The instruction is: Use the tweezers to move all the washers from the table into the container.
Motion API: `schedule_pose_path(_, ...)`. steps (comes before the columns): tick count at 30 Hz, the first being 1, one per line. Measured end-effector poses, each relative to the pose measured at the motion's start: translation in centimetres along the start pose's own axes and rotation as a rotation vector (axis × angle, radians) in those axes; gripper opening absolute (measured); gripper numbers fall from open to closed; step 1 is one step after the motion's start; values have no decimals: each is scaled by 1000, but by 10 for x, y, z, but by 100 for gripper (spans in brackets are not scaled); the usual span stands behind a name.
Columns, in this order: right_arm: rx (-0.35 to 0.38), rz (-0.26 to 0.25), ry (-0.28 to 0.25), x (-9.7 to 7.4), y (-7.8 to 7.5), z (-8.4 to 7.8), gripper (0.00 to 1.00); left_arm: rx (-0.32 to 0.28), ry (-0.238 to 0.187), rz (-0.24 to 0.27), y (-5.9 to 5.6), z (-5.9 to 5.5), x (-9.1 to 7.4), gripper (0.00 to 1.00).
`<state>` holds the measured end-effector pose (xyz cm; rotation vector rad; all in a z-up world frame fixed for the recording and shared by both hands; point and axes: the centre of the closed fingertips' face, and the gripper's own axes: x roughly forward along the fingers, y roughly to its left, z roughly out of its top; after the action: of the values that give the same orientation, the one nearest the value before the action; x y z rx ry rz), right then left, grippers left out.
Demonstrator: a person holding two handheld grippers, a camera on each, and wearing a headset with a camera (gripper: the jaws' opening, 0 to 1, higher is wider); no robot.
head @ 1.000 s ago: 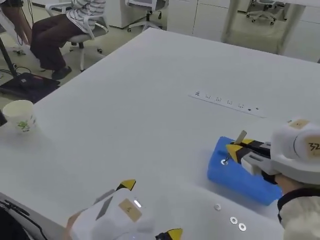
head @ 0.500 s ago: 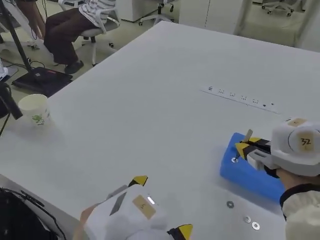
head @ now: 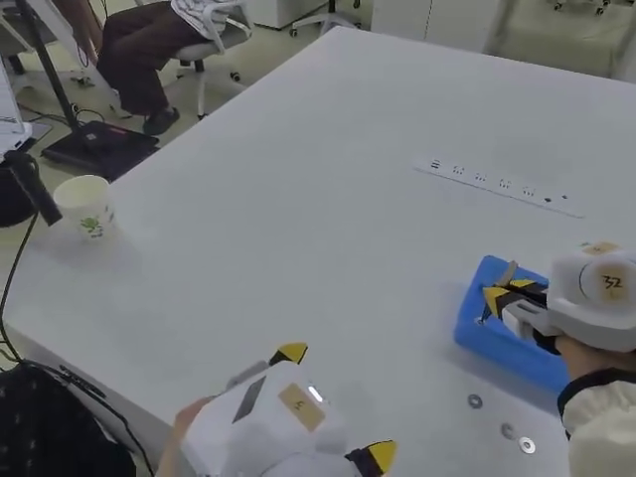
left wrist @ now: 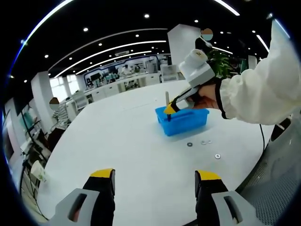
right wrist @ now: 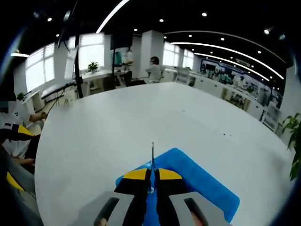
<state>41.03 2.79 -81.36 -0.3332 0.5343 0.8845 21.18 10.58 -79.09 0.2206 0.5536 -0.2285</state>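
Observation:
A blue container (head: 502, 338) stands on the white table (head: 298, 199) at the right, and it also shows in the left gripper view (left wrist: 184, 123). My right gripper (head: 500, 296) hovers over its left end, shut on thin metal tweezers (right wrist: 152, 157) that point down into the container (right wrist: 197, 186). Whether the tips hold a washer is too small to tell. Three washers (head: 474, 401) lie on the table just in front of the container, also visible as small rings (left wrist: 189, 144). My left gripper (left wrist: 155, 175) is open and holds nothing near the front edge (head: 333, 405).
A paper cup (head: 85, 205) stands at the far left of the table. A white power strip (head: 502, 184) lies behind the container. A seated person (head: 149, 30) on an office chair and a black stand with cables (head: 40, 189) are beyond the left edge.
The head view has swung, so everything sits further right and down. The right gripper with the tweezers stays over the container's left end, and the left gripper stays open.

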Motion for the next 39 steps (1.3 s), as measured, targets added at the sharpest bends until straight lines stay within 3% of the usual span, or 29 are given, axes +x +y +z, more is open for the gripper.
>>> schedule_pose_path(10, 4, -7, 3, 1, -1, -3, 2, -3, -3, -6, 0, 0, 1, 70)
schedule_pose_path(14, 7, -6, 5, 2, 0, -2, 3, 4, 17, -38, -7, -4, 4, 79)
schedule_pose_path(21, 2, -13, -28, -7, 1, 11, 3, -4, 8, -53, -10, -2, 4, 85)
schedule_pose_path(31, 60, -23, -165, -56, 14, 38, 3, 10, 20, -65, -13, -3, 5, 97)
schedule_pose_path(37, 64, -15, -200, -80, 33, 35, 3, 17, 8, -61, -12, -1, 5, 99)
schedule_pose_path(39, 34, -29, -200, -84, 36, 31, 3, 22, -9, -22, -5, 2, 3, 99)
